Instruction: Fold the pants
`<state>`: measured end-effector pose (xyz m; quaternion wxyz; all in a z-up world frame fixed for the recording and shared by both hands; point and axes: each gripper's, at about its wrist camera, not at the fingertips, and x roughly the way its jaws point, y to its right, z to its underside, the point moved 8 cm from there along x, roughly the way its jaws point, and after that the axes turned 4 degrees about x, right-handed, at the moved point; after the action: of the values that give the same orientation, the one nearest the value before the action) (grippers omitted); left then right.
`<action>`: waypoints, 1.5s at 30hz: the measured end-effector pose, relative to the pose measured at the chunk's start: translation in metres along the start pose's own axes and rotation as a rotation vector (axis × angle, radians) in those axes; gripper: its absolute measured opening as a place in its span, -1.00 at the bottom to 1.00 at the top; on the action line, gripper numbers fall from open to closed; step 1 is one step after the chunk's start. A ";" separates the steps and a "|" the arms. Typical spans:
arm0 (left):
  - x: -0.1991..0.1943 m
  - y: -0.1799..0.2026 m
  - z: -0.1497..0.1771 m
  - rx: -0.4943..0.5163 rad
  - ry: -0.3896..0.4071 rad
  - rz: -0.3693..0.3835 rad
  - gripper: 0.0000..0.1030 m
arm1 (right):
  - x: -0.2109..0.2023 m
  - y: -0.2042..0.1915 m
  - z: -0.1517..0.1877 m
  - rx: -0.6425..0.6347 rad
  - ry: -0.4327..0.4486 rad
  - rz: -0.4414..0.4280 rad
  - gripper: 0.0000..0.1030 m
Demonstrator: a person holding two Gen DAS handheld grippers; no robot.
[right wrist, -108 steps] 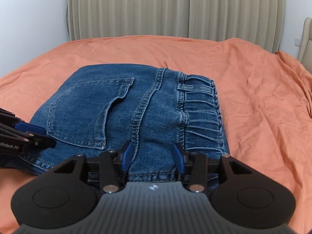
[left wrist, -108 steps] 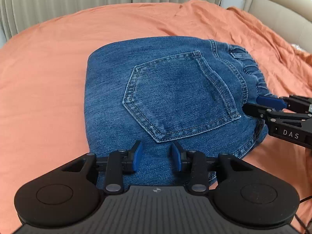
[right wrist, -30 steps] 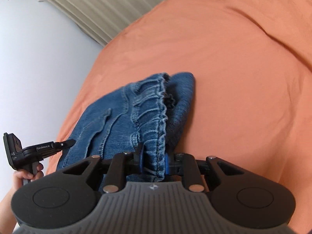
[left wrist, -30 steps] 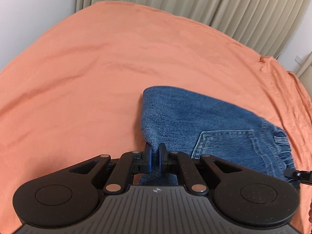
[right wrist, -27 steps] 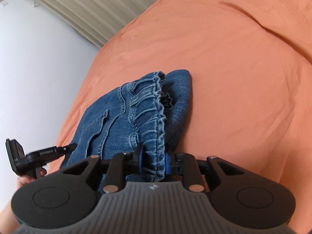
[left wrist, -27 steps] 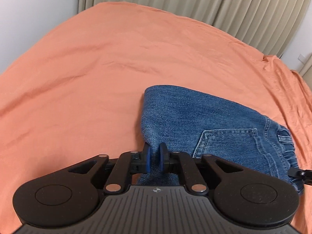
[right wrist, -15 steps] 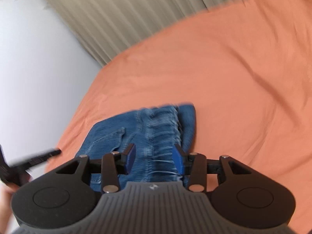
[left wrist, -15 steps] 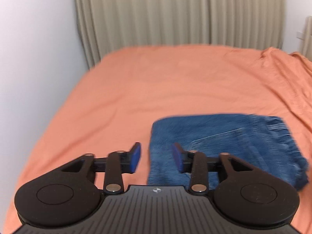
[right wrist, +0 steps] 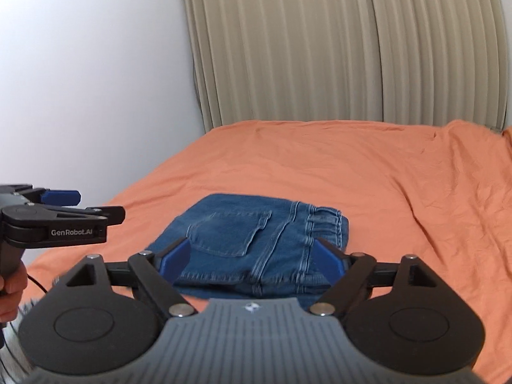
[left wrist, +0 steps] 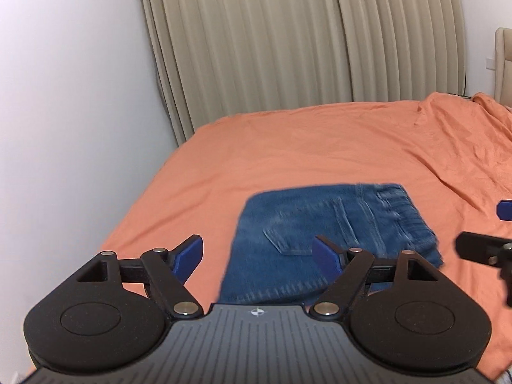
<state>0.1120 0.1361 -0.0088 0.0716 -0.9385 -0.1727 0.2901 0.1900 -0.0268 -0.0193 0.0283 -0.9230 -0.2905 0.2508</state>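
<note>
We see the folded pants (right wrist: pixel 256 243) lying flat on the bed (right wrist: pixel 400 198). Our left claw (left wrist: pixel 260 257) and right claw (right wrist: pixel 252 257) hover spread wide, holding nothing.

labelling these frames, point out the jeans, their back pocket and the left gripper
jeans (right wrist: pixel 288 256), right wrist view, on the denim by the centre seam
back pocket (right wrist: pixel 227 230), right wrist view, middle of the pocket
left gripper (left wrist: pixel 257 252), left wrist view, midway between its open fingertips

A wide bed (left wrist: pixel 320 147) fills the room, spread with a creased orange sheet (right wrist: pixel 400 192). Behind it hang pleated beige curtains (right wrist: pixel 336 48), drawn closed. A plain white wall (left wrist: pixel 70 96) runs along the left, and a padded beige headboard (left wrist: pixel 504 64) stands at the far right.
</note>
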 end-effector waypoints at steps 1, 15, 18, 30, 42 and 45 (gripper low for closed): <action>-0.004 0.001 0.005 -0.008 -0.007 -0.006 0.76 | -0.007 -0.004 0.005 -0.013 0.004 0.013 0.55; -0.015 0.033 0.081 -0.110 -0.152 0.053 0.76 | -0.022 -0.014 0.080 -0.001 0.009 0.170 0.56; -0.014 0.038 0.086 -0.107 -0.170 0.061 0.76 | -0.013 -0.009 0.090 0.021 -0.015 0.177 0.56; -0.016 0.043 0.084 -0.094 -0.164 0.057 0.76 | -0.016 -0.004 0.090 0.054 -0.027 0.174 0.57; -0.017 0.041 0.080 -0.082 -0.148 0.053 0.76 | -0.016 -0.004 0.091 0.059 -0.022 0.166 0.57; -0.018 0.039 0.077 -0.085 -0.142 0.051 0.76 | -0.017 -0.003 0.090 0.060 -0.020 0.165 0.57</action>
<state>0.0656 0.0959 -0.0723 0.0117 -0.9220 -0.1654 0.3500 0.1330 -0.0423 -0.0896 0.0325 -0.9399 -0.2062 0.2701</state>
